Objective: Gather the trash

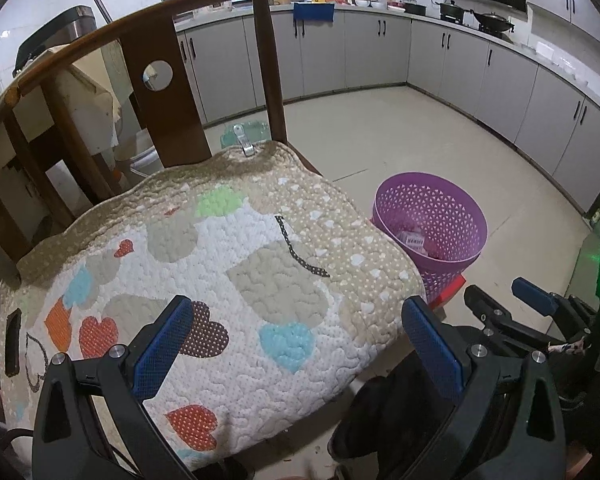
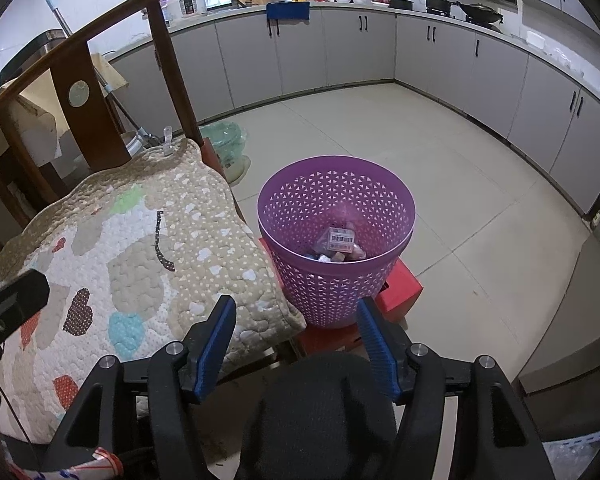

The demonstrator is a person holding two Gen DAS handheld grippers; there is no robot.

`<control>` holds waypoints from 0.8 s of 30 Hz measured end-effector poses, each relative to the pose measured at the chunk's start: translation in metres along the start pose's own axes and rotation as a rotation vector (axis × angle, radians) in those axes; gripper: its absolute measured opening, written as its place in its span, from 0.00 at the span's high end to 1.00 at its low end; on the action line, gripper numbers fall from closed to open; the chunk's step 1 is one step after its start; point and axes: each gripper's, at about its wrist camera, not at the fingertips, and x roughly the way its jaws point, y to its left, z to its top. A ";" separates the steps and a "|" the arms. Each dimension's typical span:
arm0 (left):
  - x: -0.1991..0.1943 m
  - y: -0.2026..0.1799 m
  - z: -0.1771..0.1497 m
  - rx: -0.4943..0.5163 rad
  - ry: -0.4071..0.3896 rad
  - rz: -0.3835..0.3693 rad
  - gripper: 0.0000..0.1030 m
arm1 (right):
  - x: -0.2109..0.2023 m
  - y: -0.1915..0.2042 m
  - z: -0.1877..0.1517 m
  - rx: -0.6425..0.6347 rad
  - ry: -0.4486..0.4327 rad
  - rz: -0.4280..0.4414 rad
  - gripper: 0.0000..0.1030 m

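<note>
Left gripper (image 1: pixel 296 340) and right gripper (image 2: pixel 296 344), side by side, angled downward, jaws apart, both empty.

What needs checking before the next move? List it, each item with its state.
1. Left gripper empty: ok, jaws wide apart over the quilted cushion, nothing between them.
2. Right gripper empty: ok, jaws apart, nothing between the pads.
3. Purple basket upright with its mouth unobstructed: ok, it stands on a red box beside the chair.
4. Room left in the basket: ok, a few wrappers and a barcoded packet lie at the bottom.
5. Next piece of trash located: cannot tell, only a dark dotted strip lies on the cushion, and it may be part of it.
</note>
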 end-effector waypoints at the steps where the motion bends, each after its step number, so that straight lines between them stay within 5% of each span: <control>1: 0.001 0.000 0.000 0.001 0.003 -0.002 0.00 | 0.000 -0.001 0.000 0.004 0.002 0.000 0.35; 24: 0.013 -0.007 -0.006 0.021 0.079 -0.066 0.00 | 0.006 -0.013 0.000 0.048 0.015 -0.021 0.32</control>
